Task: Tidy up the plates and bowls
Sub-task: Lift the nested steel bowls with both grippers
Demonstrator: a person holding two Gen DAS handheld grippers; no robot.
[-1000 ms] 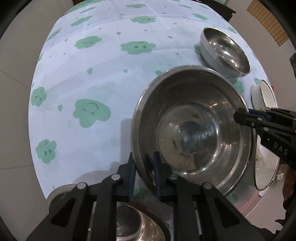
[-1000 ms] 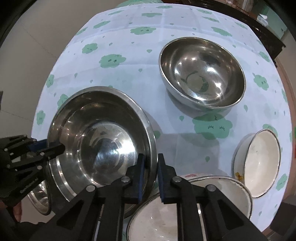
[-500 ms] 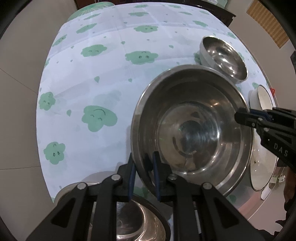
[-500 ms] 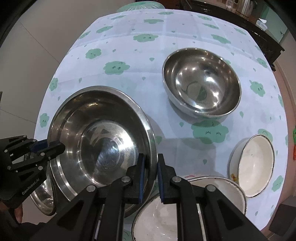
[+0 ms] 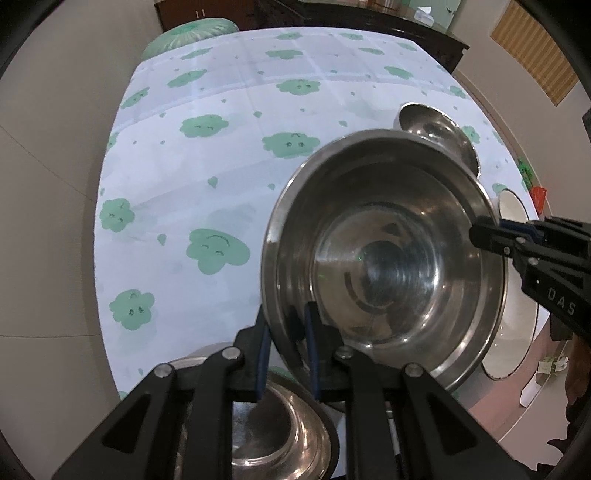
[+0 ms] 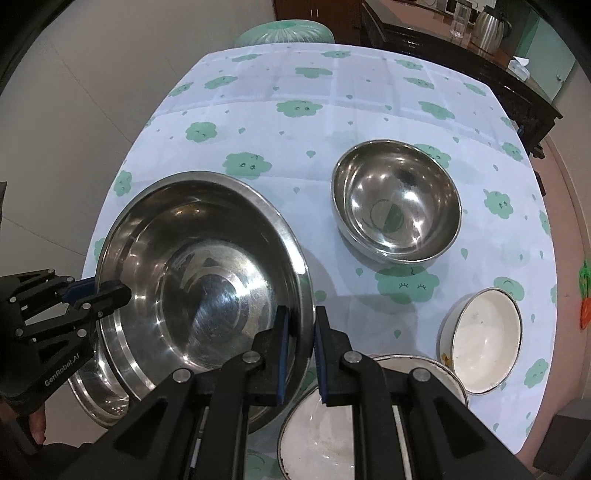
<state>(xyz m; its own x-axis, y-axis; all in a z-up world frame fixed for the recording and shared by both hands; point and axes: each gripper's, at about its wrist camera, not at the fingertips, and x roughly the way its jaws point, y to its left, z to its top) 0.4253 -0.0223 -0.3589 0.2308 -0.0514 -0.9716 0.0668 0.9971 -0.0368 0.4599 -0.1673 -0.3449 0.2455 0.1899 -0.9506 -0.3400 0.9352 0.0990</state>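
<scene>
The large steel bowl (image 6: pixel 199 280) hangs above the bench (image 6: pixel 332 122), pinched by its rim on opposite sides: the left gripper (image 5: pixel 286 354) clamps one edge and the right gripper (image 6: pixel 299 343) clamps the other. Below it sits another steel bowl (image 5: pixel 273 432), with a smaller steel bowl (image 6: pixel 397 203) and two white enamel bowls (image 6: pixel 484 339) elsewhere on the cloud-print tablecloth (image 5: pixel 221 166).

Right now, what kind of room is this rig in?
Likely a home dining room: a round table under a white tablecloth with green cloud prints, steel and white enamel bowls laid out on it, and a dark wooden sideboard carrying a metal kettle.
</scene>
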